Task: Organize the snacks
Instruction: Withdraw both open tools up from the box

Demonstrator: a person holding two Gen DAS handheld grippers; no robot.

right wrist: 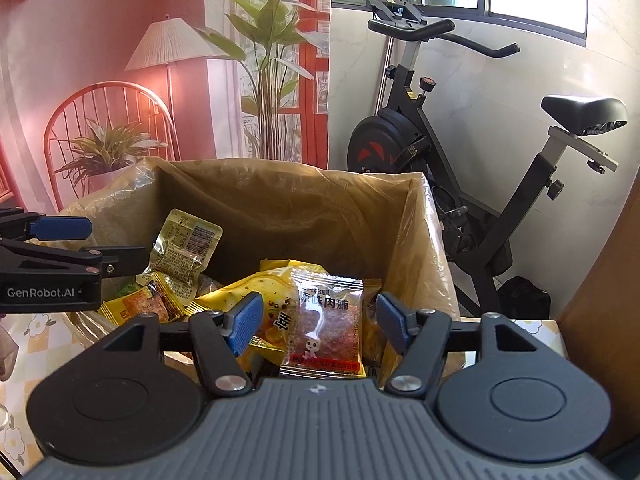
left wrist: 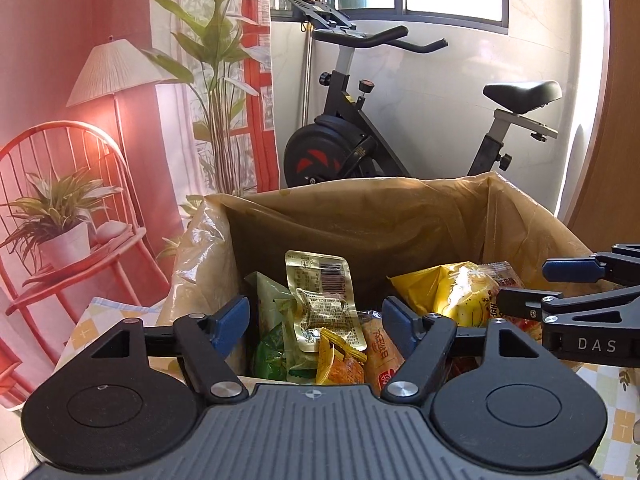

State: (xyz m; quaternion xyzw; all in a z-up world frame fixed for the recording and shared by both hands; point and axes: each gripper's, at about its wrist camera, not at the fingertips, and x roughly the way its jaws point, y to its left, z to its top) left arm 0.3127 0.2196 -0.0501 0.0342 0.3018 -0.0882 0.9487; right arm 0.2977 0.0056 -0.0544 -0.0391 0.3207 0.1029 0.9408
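A: See the box (right wrist: 416, 216) at your twelve o'clock? It looks like brown cardboard, lined with thin, crinkled, glossy plastic film (left wrist: 200, 248).

B: And the snack packets?

A: All shiny plastic. Your gold pouch (left wrist: 320, 300) looks foil-like, and the jerky packet (right wrist: 326, 320) is clear and glossy.

B: The grippers?

A: Your left gripper (left wrist: 316, 320) and right gripper (right wrist: 320, 320) look like matt black plastic, with ribbed blue pads (right wrist: 246, 326) and bright metal screws (left wrist: 402, 389).
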